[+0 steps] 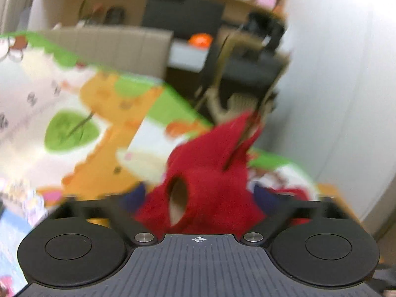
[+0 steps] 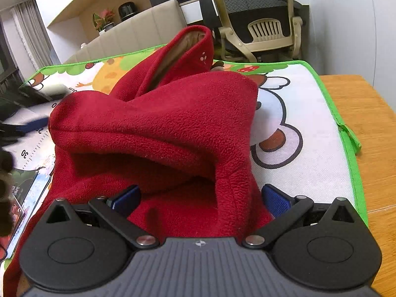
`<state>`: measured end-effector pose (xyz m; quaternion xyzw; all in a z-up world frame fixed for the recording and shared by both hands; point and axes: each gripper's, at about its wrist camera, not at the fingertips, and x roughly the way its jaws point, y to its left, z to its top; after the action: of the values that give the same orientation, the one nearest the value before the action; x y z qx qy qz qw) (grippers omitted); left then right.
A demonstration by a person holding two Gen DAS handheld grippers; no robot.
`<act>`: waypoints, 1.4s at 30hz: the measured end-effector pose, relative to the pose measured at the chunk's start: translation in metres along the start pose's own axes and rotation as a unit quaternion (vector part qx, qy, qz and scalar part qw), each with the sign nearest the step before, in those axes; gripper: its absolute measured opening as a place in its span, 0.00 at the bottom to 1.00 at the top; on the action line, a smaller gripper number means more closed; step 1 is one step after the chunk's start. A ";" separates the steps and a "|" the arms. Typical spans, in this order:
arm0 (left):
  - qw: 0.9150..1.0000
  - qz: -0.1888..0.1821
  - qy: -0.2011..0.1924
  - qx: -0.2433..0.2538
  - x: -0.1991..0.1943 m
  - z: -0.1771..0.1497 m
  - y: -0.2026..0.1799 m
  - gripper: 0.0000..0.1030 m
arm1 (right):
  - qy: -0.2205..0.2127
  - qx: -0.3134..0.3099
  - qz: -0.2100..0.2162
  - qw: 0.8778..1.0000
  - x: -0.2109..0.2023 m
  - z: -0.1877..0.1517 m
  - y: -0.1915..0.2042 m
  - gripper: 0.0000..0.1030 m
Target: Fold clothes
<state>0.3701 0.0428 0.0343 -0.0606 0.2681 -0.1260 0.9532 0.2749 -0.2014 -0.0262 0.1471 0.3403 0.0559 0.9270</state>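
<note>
The red fleece top (image 2: 158, 123) sits bunched on the cartoon mat (image 2: 309, 128), and both the left gripper (image 1: 198, 195) and right gripper (image 2: 200, 198) are spread wide around it, not pinching, so it could slip and flop down messy.

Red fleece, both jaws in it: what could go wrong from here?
1. The left gripper view is motion-blurred; a fast pull could slip the red fleece out.
2. The fleece is bunched in the right gripper, so extra layers may fold crooked.
3. It may drag the cartoon mat.
</note>
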 end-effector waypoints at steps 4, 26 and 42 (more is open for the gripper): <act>0.998 0.005 -0.050 0.038 -0.017 -0.002 -0.009 0.18 | -0.004 0.006 0.006 1.000 -0.001 -0.001 -0.003 1.00; 0.979 -0.192 -0.057 -0.046 -0.059 0.002 0.030 0.81 | -0.137 -0.095 0.048 0.985 -0.027 0.091 0.030 0.97; 0.988 -0.153 -0.009 -0.008 0.011 -0.059 0.004 0.93 | -0.044 0.006 -0.056 0.997 0.197 0.239 0.034 0.79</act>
<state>0.3490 0.0409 -0.0224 -0.1098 0.2484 -0.2678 0.9244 0.5798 -0.1845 0.0364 0.1353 0.3073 -0.0050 0.9419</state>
